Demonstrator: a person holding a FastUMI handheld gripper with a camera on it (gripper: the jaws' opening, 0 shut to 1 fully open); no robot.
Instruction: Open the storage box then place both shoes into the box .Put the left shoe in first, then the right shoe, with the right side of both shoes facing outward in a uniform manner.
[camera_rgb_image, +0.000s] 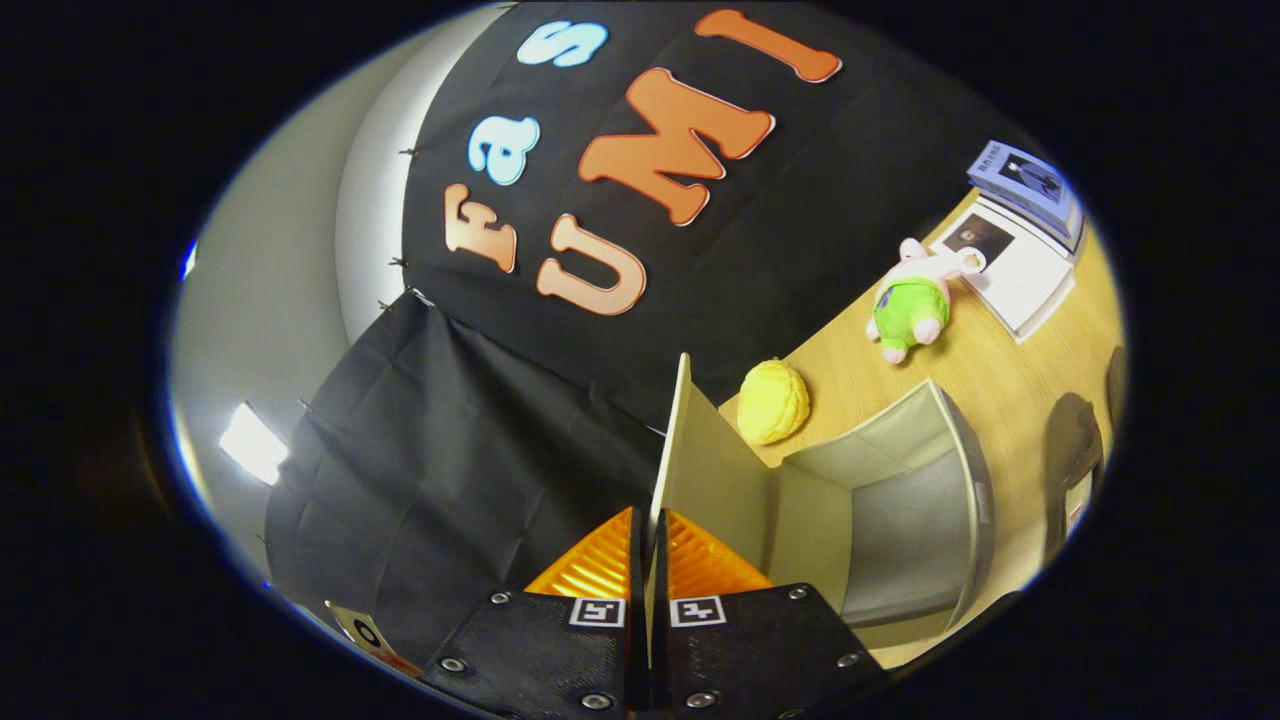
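gripper (648, 545) pinching lid (700, 470) edge | storage box (900, 520) open | yellow toy (773, 401) beyond

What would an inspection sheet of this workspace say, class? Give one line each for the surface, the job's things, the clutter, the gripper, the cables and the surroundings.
Surface: wooden table, light-coloured, carrying everything below.
Job's things: storage box with its inside showing; its lid is swung up edge-on between the fingers. A dark object beyond the box may be a shoe; cannot tell.
Clutter: yellow plush just behind the box; pink and green plush toy farther back; white booklet and blue book past it.
Gripper: gripper with both fingers pressed on the lid's edge.
Cables: nothing seen.
Surroundings: black cloth wall behind the table; pale room wall and a ceiling light beyond.
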